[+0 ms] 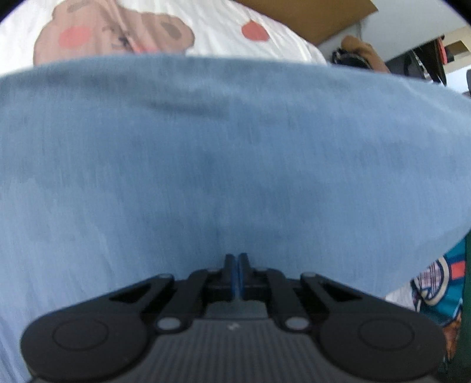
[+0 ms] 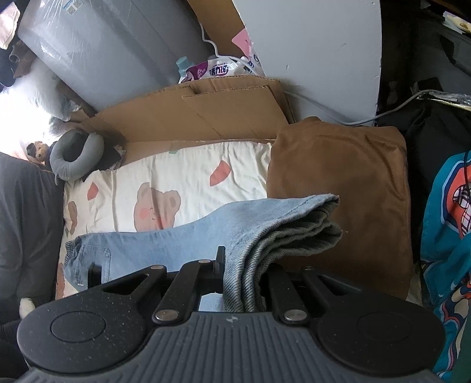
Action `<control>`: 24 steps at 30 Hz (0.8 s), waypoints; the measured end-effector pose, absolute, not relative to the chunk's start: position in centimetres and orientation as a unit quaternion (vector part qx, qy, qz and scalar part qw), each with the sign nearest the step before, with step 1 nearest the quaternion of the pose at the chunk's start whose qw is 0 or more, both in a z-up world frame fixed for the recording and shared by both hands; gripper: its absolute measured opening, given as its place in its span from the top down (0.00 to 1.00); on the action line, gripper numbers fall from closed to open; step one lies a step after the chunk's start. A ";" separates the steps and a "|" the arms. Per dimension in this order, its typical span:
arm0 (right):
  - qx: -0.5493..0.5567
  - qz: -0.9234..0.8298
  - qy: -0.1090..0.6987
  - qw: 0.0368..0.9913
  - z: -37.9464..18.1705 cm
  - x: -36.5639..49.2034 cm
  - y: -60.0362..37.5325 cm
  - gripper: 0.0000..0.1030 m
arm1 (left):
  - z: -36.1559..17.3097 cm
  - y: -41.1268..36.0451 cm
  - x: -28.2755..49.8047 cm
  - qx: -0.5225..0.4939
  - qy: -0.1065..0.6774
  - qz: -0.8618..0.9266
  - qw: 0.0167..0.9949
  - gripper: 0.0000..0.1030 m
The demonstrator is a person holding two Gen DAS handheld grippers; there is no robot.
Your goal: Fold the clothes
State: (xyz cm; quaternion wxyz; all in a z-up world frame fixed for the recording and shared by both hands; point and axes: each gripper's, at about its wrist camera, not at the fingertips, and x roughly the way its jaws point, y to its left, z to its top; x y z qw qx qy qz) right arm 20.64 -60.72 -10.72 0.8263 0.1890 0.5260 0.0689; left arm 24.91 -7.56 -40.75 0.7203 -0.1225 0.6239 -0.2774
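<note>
Light blue jeans (image 1: 206,153) fill most of the left wrist view, blurred, spread over a white bear-print sheet (image 1: 212,26). My left gripper (image 1: 236,259) is shut just over the denim, its blue pads together, and nothing shows between them. In the right wrist view the jeans (image 2: 164,238) lie folded across the sheet (image 2: 182,171). Their stacked hem layers (image 2: 294,229) run up into my right gripper (image 2: 243,265). It is shut on that folded bundle. The denim hides its right finger.
A folded brown garment (image 2: 338,188) lies right of the jeans. Cardboard (image 2: 212,117) and a grey wrapped block (image 2: 97,50) stand behind the bed. A grey neck pillow (image 2: 73,156) sits at the back left. Teal printed cloth (image 2: 447,235) hangs at the right. Dark clothing (image 2: 26,224) borders the left.
</note>
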 end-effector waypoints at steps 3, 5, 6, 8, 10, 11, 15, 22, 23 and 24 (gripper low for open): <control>0.194 0.065 0.527 0.825 -10.9 20.5 -60.9 0.95 | -40.4 -7.2 26.7 -0.116 0.616 -0.270 0.731 0.97; 0.197 0.063 0.526 0.825 -11.0 20.4 -61.1 0.95 | -40.4 -6.7 27.9 -0.112 0.613 -0.266 0.736 0.97; 0.198 0.063 0.527 0.824 -11.0 20.4 -61.1 0.95 | -40.0 -6.6 28.6 -0.111 0.611 -0.263 0.738 0.97; 0.198 0.064 0.528 0.823 -11.1 20.5 -61.0 0.95 | -40.6 -6.9 29.3 -0.111 0.607 -0.257 0.744 0.97; 0.198 0.065 0.531 0.821 -11.3 20.6 -60.9 0.95 | -40.9 -7.7 30.7 -0.111 0.603 -0.250 0.750 0.97; 0.197 0.066 0.533 0.820 -11.3 20.7 -60.8 0.95 | -41.0 -8.0 31.5 -0.112 0.599 -0.246 0.754 0.97; 0.192 0.070 0.539 0.817 -11.2 21.2 -60.3 0.95 | -41.6 -11.9 34.9 -0.130 0.586 -0.225 0.767 0.97; 0.179 0.091 0.551 0.810 -9.5 22.1 -57.9 0.95 | -41.9 -14.2 38.8 -0.143 0.573 -0.215 0.778 0.97; 0.177 0.094 0.552 0.809 -9.2 22.3 -57.5 0.95 | -41.9 -14.2 38.8 -0.145 0.574 -0.215 0.777 0.97; 0.173 0.098 0.553 0.809 -8.9 22.5 -56.9 0.95 | -41.9 -14.1 38.8 -0.146 0.574 -0.217 0.776 0.97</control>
